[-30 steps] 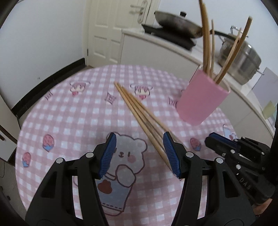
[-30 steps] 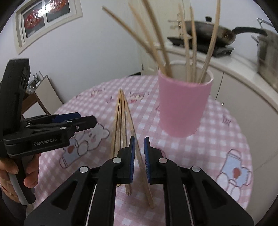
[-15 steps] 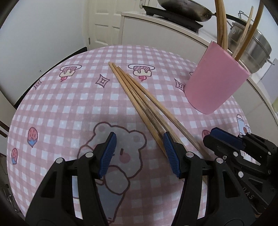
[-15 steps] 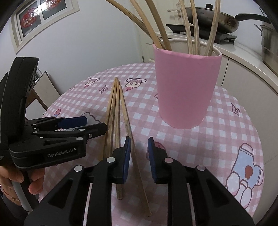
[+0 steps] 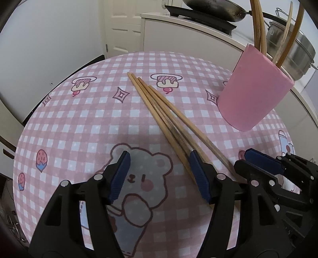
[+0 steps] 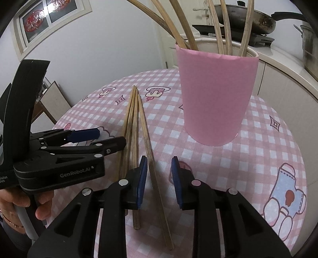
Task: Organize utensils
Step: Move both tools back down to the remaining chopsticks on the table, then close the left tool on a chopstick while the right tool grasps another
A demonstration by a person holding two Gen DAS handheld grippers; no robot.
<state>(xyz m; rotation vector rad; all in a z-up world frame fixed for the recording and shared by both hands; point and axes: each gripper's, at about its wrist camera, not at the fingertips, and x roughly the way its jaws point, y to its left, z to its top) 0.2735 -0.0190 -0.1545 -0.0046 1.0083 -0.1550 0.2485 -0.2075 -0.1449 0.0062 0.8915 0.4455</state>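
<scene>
Several wooden chopsticks (image 5: 167,121) lie in a loose bundle on the pink checked tablecloth (image 5: 83,119). A pink cup (image 5: 254,93) with more chopsticks upright in it stands behind them to the right. My left gripper (image 5: 159,164) hovers low over the bear print, its jaws opening and nothing between them; its right finger sits by the bundle's near ends. My right gripper (image 6: 159,164) is opening astride one chopstick (image 6: 153,164), with the pads off it. The right wrist view shows the bundle (image 6: 133,129), the cup (image 6: 216,95) and the left gripper (image 6: 107,139) at left.
A dark wok (image 5: 214,8) and a steel pot (image 5: 294,49) sit on the counter behind the round table. A white door (image 5: 123,25) is at the back. A person's hand (image 6: 19,208) grips the left gripper's handle. The table's edge (image 6: 298,150) curves close on the right.
Both grippers came down closer to the tablecloth. The right jaws went from nearly shut to apart, now straddling one chopstick. The left jaws spread slightly wider.
</scene>
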